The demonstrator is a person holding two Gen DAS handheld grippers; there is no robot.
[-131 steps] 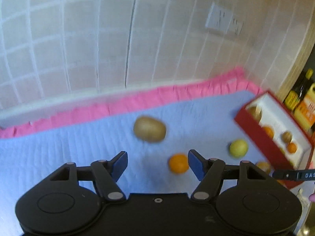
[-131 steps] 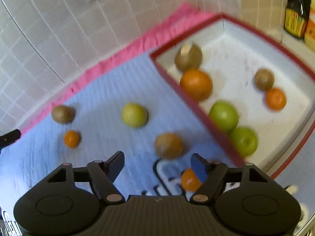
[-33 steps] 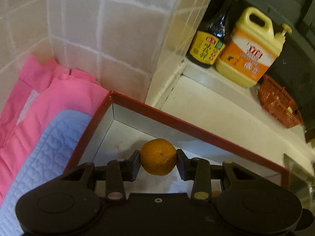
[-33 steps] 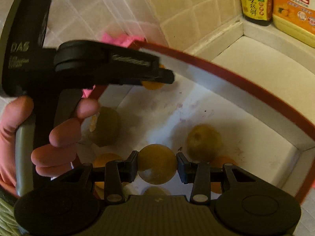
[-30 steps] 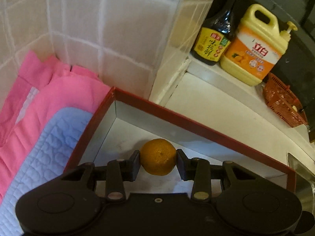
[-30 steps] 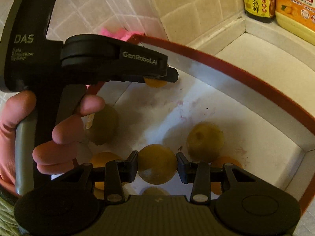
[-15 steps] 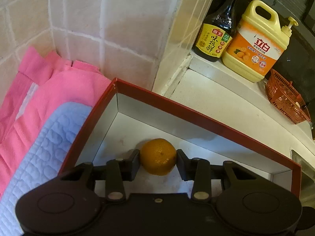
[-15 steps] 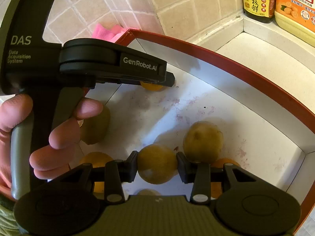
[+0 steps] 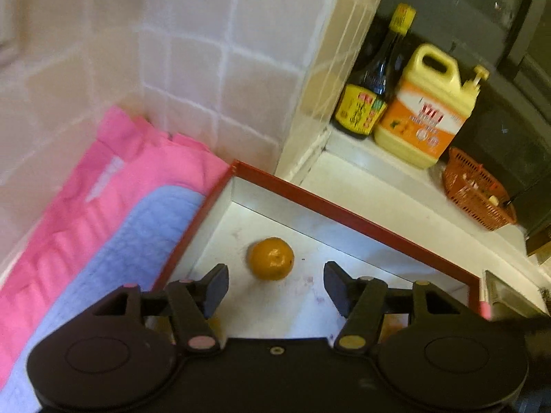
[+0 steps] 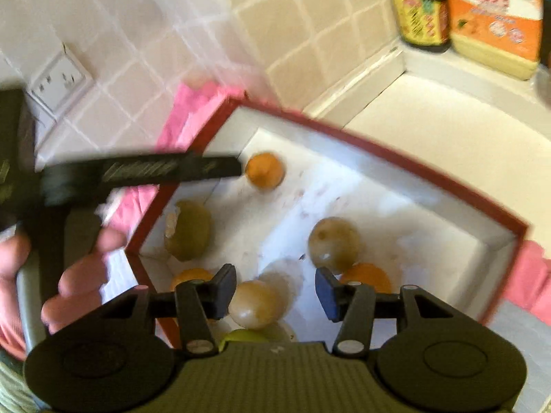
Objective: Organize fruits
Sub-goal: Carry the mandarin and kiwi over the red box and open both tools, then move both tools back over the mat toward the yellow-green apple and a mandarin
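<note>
A red-rimmed white box (image 9: 344,211) holds the fruit. My left gripper (image 9: 275,285) is open above it; a small orange (image 9: 271,258) lies free on the box floor just ahead of the fingers. My right gripper (image 10: 275,292) is open over the same box (image 10: 396,158); a brownish-yellow fruit (image 10: 255,304) lies on the floor by the left finger. The box also holds the small orange (image 10: 264,170), a kiwi (image 10: 188,230), a round brownish fruit (image 10: 333,244), two more oranges and a green fruit partly hidden by the gripper. The left gripper's body (image 10: 137,172) reaches in from the left.
A blue quilted mat (image 9: 113,251) over pink cloth (image 9: 103,179) lies left of the box. A dark sauce bottle (image 9: 372,82), a yellow detergent jug (image 9: 427,110) and an orange basket (image 9: 475,189) stand on the ledge behind. Tiled walls close the corner.
Both grippers opened and let go: the orange and the brownish-yellow fruit now rest on the box floor. Both grippers have drawn back and up from the box.
</note>
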